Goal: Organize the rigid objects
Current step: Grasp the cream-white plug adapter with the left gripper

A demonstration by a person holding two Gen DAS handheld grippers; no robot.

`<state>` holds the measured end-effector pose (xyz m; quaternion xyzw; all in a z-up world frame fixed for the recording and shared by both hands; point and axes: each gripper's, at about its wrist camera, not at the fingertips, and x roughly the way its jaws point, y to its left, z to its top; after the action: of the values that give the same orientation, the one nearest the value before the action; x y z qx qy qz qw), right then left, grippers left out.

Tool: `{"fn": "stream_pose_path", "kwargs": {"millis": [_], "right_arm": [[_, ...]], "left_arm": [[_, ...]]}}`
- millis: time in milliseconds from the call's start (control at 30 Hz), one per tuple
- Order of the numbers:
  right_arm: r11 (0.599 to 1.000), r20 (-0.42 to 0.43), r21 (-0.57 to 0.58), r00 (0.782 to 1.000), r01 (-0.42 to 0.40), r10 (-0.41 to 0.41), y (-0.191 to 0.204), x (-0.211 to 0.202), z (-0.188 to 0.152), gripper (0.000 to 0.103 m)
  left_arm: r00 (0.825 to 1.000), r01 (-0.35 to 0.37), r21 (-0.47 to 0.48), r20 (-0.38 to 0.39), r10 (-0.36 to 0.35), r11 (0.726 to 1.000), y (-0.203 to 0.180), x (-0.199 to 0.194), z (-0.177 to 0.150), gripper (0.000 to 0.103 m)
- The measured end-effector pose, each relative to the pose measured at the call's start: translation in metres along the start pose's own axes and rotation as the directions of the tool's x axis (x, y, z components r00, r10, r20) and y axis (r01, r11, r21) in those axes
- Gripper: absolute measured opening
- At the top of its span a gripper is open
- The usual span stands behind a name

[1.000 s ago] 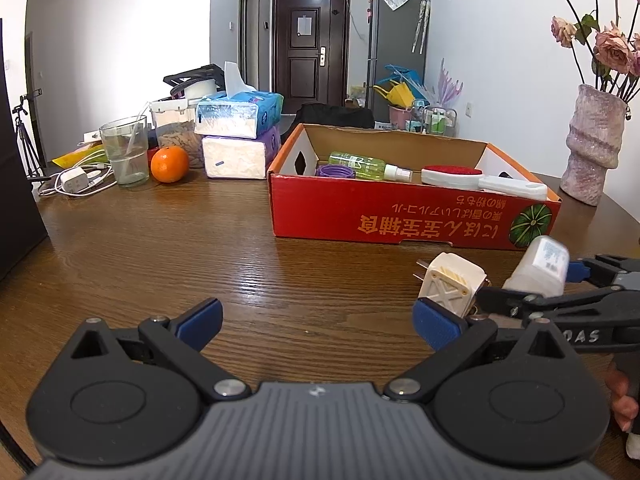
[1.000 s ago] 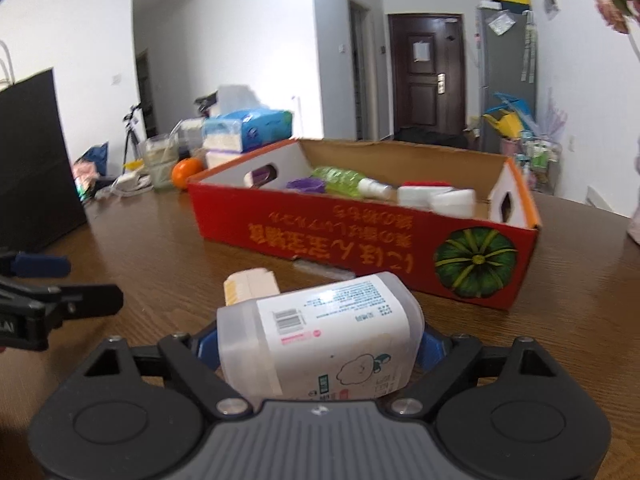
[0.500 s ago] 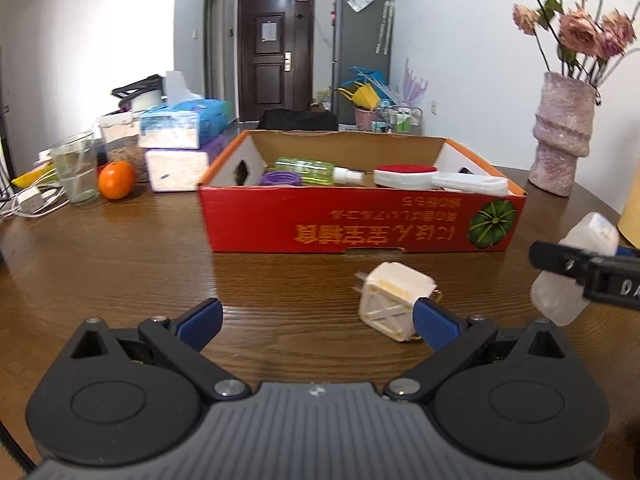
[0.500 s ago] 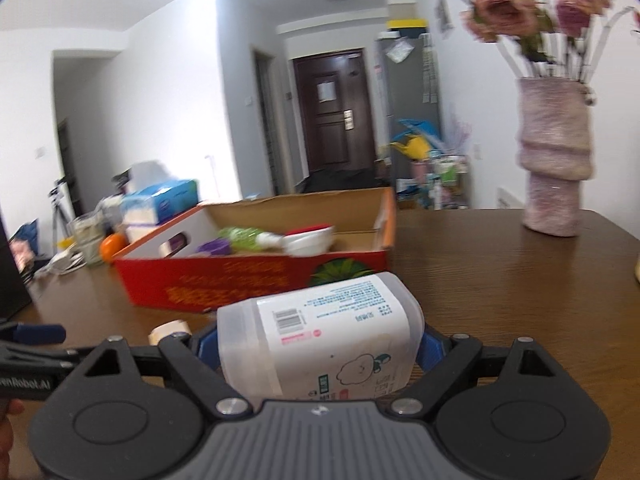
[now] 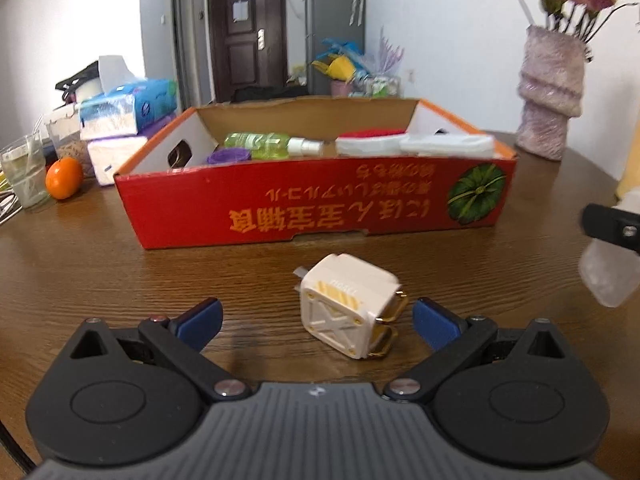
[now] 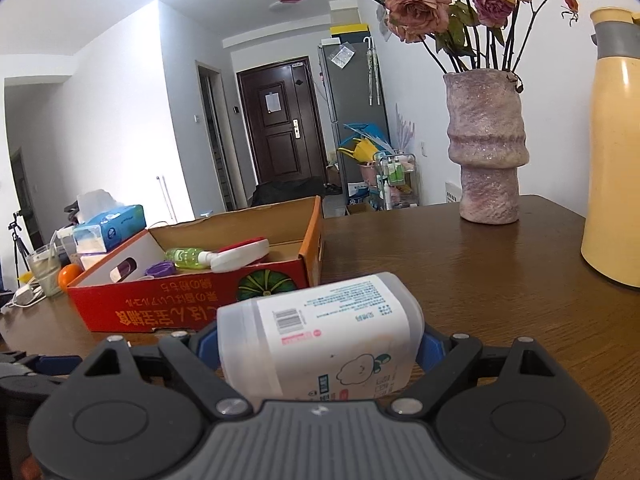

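A white cube-shaped charger plug (image 5: 348,312) with gold clips lies on the wooden table between the blue pads of my left gripper (image 5: 318,320), which is open and not touching it. My right gripper (image 6: 320,346) is shut on a white labelled bottle (image 6: 320,332), held sideways above the table. That bottle (image 5: 608,276) also shows at the right edge of the left wrist view. The red cardboard box (image 5: 320,208) stands just beyond the plug and holds a green spray bottle (image 5: 264,145), a purple item and white-and-red things. The box (image 6: 180,304) is to the left of the bottle in the right wrist view.
A pink vase (image 6: 486,152) with dried roses and a yellow thermos jug (image 6: 616,160) stand at the right of the table. Tissue packs (image 5: 124,114), an orange (image 5: 64,178) and a glass (image 5: 24,172) sit left of the box.
My left gripper has slid over so the plug now lies between its fingers. My right gripper has carried the bottle off to the right and turned towards the vase and thermos.
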<state>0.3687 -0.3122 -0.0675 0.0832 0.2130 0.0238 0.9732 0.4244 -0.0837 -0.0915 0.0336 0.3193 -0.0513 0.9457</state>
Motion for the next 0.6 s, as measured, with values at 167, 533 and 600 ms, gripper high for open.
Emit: {"fn": "stream_pose_path", "kwargs": {"millis": [167,533,600], "right_arm": [[1.000,-0.006,-0.005,1.000,-0.004,0.004,0.0017,0.0005,-0.0012,0.089],[1.000,-0.006,-0.017,1.000,-0.007,0.006,0.0041,0.0006,-0.0024,0.089],[1.000,-0.002,-0.019,1.000,-0.005,0.005,0.0053,0.0002,-0.0030,0.089]], "left_arm": [[1.000,-0.003,-0.007,0.000,0.003,1.000,0.0020,0.0096,0.0039,0.103],[1.000,0.029,0.054,0.008,-0.029,0.998,-0.0053,0.0072,0.0031,0.053],[1.000,0.016,0.051,0.012,-0.017,0.999,-0.0046,0.0058,0.0030,0.053]]}}
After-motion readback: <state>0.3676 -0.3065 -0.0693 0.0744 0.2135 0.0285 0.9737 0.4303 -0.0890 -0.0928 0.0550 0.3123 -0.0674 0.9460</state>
